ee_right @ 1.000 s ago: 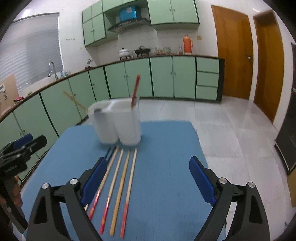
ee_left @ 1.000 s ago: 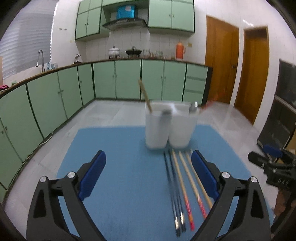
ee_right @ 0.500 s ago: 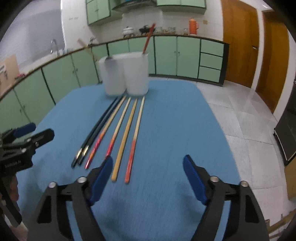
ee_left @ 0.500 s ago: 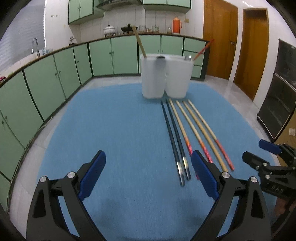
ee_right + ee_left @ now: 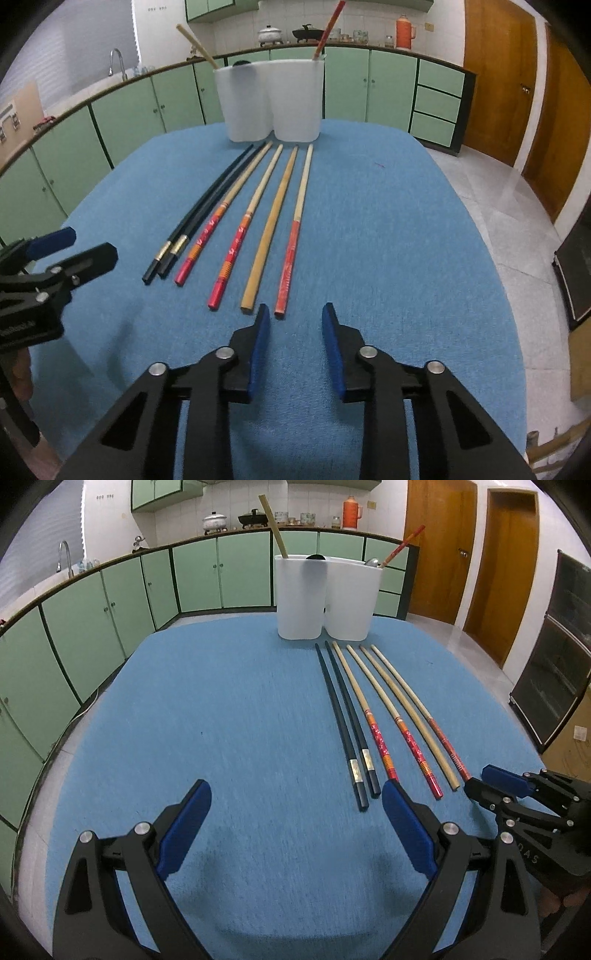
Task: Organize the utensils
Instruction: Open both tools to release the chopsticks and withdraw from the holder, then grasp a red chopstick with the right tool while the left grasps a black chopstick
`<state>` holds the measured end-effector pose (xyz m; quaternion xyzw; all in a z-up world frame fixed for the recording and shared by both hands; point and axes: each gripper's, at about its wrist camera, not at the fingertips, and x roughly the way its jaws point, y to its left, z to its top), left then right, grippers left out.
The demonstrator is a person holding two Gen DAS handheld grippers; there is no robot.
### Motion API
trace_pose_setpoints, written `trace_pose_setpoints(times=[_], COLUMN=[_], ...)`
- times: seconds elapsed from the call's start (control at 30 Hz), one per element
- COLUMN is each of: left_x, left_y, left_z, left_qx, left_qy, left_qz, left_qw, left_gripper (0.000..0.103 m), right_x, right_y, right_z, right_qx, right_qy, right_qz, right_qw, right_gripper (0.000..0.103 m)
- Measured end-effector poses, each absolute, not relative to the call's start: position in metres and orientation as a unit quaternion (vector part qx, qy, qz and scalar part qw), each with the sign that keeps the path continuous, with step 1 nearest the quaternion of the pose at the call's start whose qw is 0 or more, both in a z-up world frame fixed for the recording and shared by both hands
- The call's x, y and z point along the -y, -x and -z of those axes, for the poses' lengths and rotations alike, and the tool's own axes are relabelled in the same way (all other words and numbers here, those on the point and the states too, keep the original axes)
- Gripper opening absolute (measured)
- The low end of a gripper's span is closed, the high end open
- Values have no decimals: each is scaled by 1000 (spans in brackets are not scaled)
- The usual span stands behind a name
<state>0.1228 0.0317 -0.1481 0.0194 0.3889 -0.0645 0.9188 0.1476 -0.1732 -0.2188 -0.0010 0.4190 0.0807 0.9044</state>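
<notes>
Blue cloth covers your table [image 5: 221, 709], and everything sits on it. At the far edge stands the white two-compartment holder [image 5: 327, 598], with a plain wooden chopstick [image 5: 274, 526] leaning out of its left cup and a red-ended one [image 5: 402, 545] out of its right. Six chopsticks lie side by side in front of it, tips toward the holder: two black ones [image 5: 345, 720] touching each other, then a red-patterned pair [image 5: 236, 221], then a plain bamboo stick [image 5: 271, 229], then the red-ended stick [image 5: 295, 229] on the right. Your right gripper [image 5: 295, 325] hovers just short of the near ends, jaws partly closed with a narrow gap and nothing between them; the red-ended stick's butt lies just ahead of that gap, close to the left pad, the bamboo stick's butt just outside it. Your left gripper [image 5: 295, 812] is spread wide and empty, the black pair's ends just ahead of its right finger.
</notes>
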Motion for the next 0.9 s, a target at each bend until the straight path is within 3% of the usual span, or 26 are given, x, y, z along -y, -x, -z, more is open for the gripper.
trace_pose_setpoints(times=[0.37, 0.47, 0.6, 0.73, 0.9], left_x=[-28, -26, -19, -16, -17], left_y=[-127, -126, -125, -130, -135], left_z=[151, 152, 157, 164, 170], left_qx=[-394, -397, -407, -424, -438], left_qy=[-19, -22, -36, -46, -36], left_qz=[71, 77, 83, 83, 77], left_qw=[916, 914, 909, 901, 895], left_gripper=[91, 91, 90, 79, 76], right_x=[165, 165, 169, 174, 175], right_y=[-150, -151, -152, -152, -151], right_z=[221, 221, 221, 221, 221], right_qx=[-413, -414, -415, -414, -413], right_qy=[20, 24, 19, 12, 9], right_qz=[-72, -65, -63, -64, -66], right_qw=[908, 908, 908, 908, 908], right_gripper=[19, 6, 6, 6, 6])
